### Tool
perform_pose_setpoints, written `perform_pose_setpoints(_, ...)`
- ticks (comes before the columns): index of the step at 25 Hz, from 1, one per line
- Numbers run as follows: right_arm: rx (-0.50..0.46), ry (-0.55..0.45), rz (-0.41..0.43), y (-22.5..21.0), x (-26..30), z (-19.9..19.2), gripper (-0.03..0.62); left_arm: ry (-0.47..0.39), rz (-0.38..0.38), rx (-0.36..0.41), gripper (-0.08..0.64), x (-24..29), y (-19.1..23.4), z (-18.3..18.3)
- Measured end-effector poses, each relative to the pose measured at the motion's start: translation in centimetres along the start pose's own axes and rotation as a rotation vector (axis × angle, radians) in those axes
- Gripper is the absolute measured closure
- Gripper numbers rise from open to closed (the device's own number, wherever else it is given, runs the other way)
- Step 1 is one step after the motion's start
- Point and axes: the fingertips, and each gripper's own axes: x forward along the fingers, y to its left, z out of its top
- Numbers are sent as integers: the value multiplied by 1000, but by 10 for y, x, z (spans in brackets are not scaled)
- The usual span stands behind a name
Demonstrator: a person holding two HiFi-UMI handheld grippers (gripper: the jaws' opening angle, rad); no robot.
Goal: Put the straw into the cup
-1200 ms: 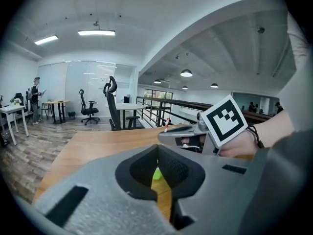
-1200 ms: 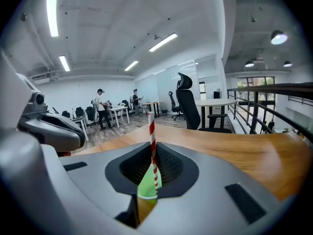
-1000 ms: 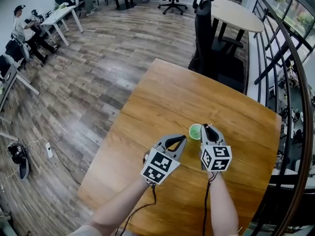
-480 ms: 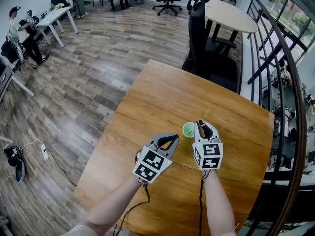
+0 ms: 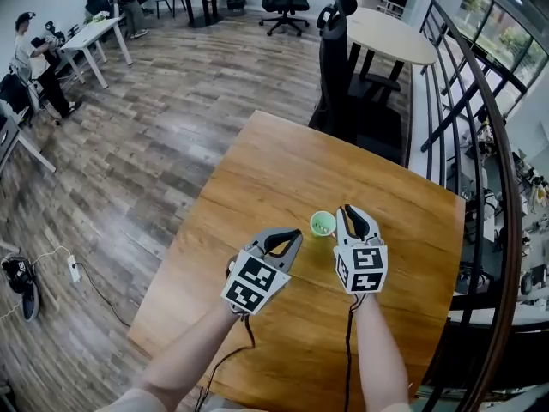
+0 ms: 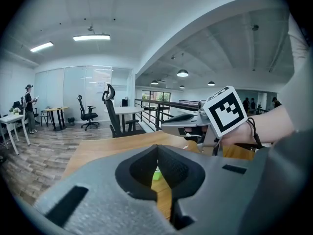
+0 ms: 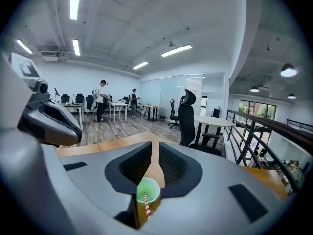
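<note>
evidently the right gripper (image 7: 155, 153) is pinched nearly shut on the striped straw (image 7: 146, 206), aiming its far end into the green cup (image 7: 152, 187) just ahead. the left gripper (image 6: 157, 155) is closed and empty (idle beside it), and the cup stands on the worktop (image 5: 283, 170).

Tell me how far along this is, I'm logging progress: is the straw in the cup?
Done: the right gripper is shut on the striped straw. In hand: its far end sits in the mouth of the green cup. Left: lower it in and let go. The left gripper is shut and empty.
</note>
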Motion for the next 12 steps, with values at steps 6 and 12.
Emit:
perform_pose_setpoints(6,23,-29,-24,0,-34,29,555,-51,9,30,545,-27,-10,39)
perform_pose_setpoints(12,23,-98,-15,15,-86,68,555,-118,18,52,545,-64,-26,77)
